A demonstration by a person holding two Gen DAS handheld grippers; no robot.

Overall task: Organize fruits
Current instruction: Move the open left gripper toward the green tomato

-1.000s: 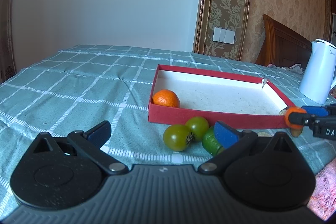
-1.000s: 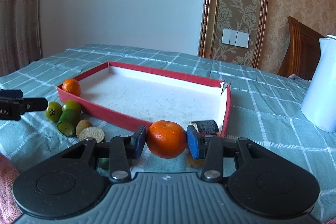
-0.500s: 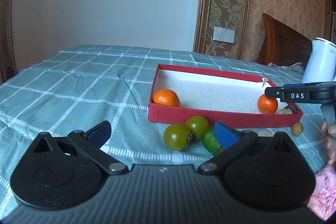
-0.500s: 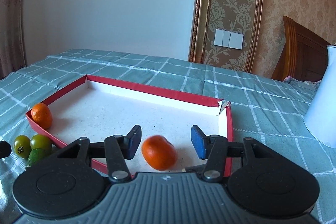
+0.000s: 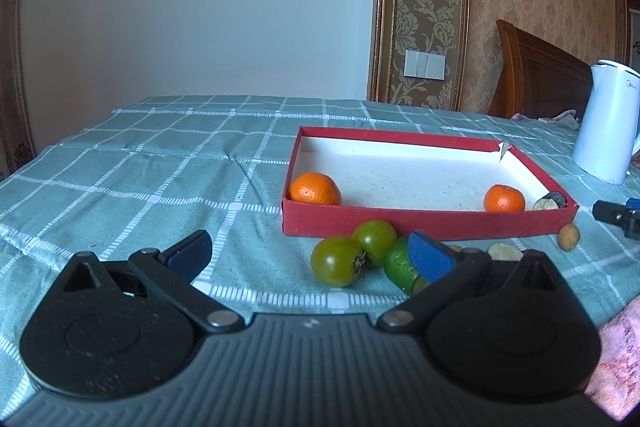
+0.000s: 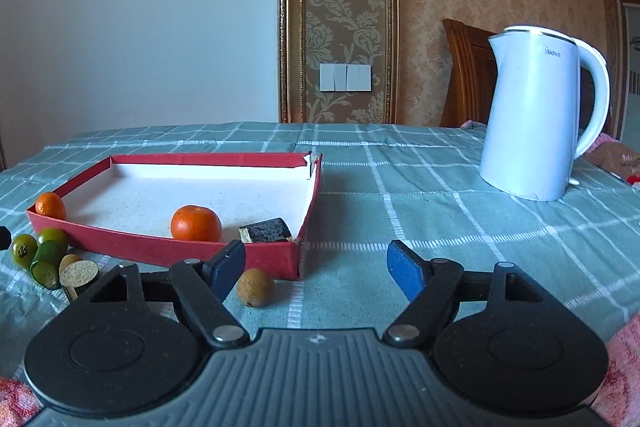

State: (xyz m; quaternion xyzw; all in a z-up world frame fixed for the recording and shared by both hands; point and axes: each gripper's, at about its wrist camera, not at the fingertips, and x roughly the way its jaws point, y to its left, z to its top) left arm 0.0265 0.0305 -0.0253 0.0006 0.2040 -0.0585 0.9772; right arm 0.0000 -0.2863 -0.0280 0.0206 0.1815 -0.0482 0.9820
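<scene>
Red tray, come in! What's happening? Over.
Both grippers open, empty. Two round orange tangerines inside red cardboard tray. Nothing blocking.

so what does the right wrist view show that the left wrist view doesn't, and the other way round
Only the right wrist view shows the right gripper with its jaws wide open and nothing between them (they have just been opening), and the kettle's handle.

Only the left wrist view shows the left gripper open, and the cloth left of the red tray.

Both show the tray, two oranges and a dark piece inside it, and the green tomatoes outside it.
</scene>
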